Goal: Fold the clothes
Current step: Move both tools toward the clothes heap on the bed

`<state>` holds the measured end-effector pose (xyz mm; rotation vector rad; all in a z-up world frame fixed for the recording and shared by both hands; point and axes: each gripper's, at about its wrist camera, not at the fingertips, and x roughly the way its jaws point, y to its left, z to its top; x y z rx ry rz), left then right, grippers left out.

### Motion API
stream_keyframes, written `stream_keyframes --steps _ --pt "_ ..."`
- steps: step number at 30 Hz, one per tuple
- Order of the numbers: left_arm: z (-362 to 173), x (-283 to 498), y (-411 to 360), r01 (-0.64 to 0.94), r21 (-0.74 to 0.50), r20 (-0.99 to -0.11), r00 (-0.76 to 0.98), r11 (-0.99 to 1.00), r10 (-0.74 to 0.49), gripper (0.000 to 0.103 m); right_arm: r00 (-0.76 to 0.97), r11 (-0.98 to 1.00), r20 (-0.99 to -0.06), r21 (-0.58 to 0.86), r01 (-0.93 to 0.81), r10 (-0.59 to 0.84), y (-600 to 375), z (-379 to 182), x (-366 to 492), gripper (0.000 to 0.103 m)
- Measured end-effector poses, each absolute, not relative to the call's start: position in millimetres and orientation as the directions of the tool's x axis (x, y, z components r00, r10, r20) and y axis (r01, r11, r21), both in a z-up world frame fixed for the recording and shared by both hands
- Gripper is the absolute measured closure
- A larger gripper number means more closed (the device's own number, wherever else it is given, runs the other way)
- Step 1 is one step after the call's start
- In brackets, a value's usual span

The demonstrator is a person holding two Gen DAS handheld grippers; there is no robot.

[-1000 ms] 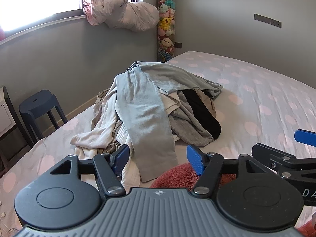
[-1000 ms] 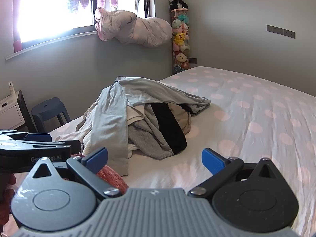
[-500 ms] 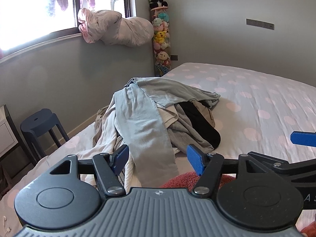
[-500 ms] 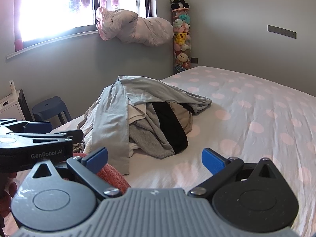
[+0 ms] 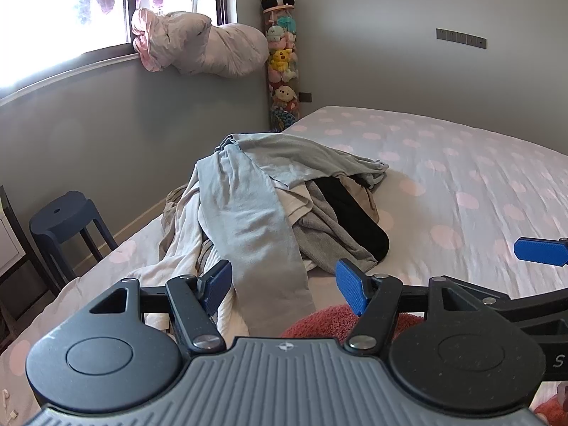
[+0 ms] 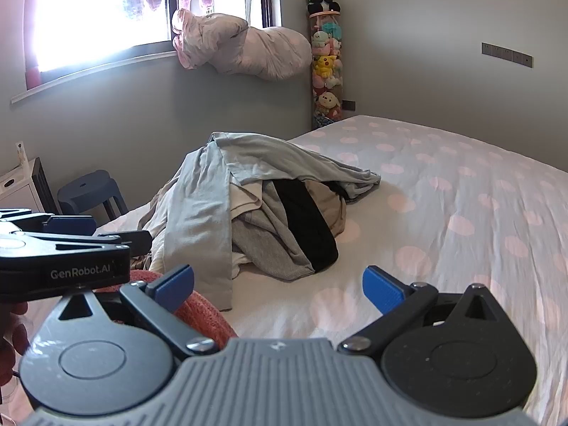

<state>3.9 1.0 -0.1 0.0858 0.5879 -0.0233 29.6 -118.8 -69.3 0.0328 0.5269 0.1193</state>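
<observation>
A heap of clothes lies on the bed, topped by a light blue garment, with grey, white, beige and black pieces under it; it also shows in the right wrist view. A coral-red knitted garment lies on the bed just below the left gripper; it shows in the right wrist view too. My left gripper is open and empty, held short of the heap. My right gripper is open and empty, to the right of the left one.
The bed has a white cover with pink dots. A dark blue stool stands left of the bed by the grey wall. A bundled pink quilt lies on the windowsill. A column of plush toys stands in the corner.
Both grippers have tilted up and risen slightly, so the heap sits lower in view. Both jaws stay open and nothing was gripped.
</observation>
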Motion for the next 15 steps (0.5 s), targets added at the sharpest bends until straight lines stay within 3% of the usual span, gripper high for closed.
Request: stream_keyframes --steps 15 --pt "-3 17 6 0.02 0.048 -0.574 0.819 0.999 0.011 0.039 0.853 0.984 -0.491 0.063 -0.165 0.174 -120 -71 48 0.001"
